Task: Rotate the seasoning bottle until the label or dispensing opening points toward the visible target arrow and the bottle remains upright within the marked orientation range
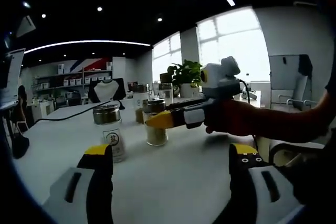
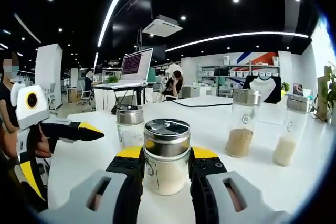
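Note:
A glass seasoning bottle [image 2: 167, 157] with a metal shaker lid and pale grains stands upright on the white table [image 2: 210, 116]. My right gripper [image 2: 166, 167] is shut on its sides. In the left gripper view the same bottle [image 1: 156, 136] stands mid-table, with the right gripper [image 1: 157, 119] reaching in from the right in a person's hand. My left gripper [image 1: 170, 156] hovers low over the table, open with nothing between its jaws, just short of a labelled bottle [image 1: 112, 132]. The left gripper [image 2: 65, 156] also appears at the left of the right gripper view, open.
Three more lidded bottles stand on the table: a small one [image 2: 129, 124] behind the held bottle, and two taller ones [image 2: 243, 123] [image 2: 291, 129] to the right. A black cable [image 2: 202, 104] crosses the far table. A laptop [image 2: 135, 65] and a potted plant [image 1: 185, 74] stand beyond.

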Tool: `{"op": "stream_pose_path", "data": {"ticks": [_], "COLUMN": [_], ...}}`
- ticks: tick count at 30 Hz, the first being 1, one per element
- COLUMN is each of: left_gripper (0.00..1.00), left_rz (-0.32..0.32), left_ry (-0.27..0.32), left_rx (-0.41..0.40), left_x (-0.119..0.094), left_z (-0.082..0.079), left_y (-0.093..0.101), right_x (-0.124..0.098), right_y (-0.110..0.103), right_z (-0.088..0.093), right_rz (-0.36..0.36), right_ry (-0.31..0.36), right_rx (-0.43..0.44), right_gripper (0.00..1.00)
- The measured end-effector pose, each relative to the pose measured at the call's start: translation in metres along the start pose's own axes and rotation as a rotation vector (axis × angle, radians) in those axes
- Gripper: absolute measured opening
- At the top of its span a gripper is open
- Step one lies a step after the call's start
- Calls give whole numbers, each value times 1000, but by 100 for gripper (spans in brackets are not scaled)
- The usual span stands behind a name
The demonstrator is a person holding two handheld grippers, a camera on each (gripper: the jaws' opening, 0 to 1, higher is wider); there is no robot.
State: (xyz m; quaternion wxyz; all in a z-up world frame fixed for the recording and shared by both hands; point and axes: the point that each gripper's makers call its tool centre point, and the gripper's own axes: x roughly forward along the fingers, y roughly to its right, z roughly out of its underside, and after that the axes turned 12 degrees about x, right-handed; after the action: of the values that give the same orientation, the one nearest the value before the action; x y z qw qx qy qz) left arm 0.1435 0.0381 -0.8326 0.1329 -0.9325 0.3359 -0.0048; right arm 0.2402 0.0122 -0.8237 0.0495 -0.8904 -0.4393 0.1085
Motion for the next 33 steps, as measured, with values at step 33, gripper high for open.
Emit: {"op": "stream_pose_path", "data": {"ticks": [33], "left_gripper": [96], "left_rz": [3], "left_ry": [-7], "left_rx": [8], "left_x": [2], "left_z": [2], "left_y": [0], "right_x": [2], "right_y": [-4], "right_z": [6], "right_rz": [43], "right_ry": [6], "right_rx": [8], "right_gripper": [31]}}
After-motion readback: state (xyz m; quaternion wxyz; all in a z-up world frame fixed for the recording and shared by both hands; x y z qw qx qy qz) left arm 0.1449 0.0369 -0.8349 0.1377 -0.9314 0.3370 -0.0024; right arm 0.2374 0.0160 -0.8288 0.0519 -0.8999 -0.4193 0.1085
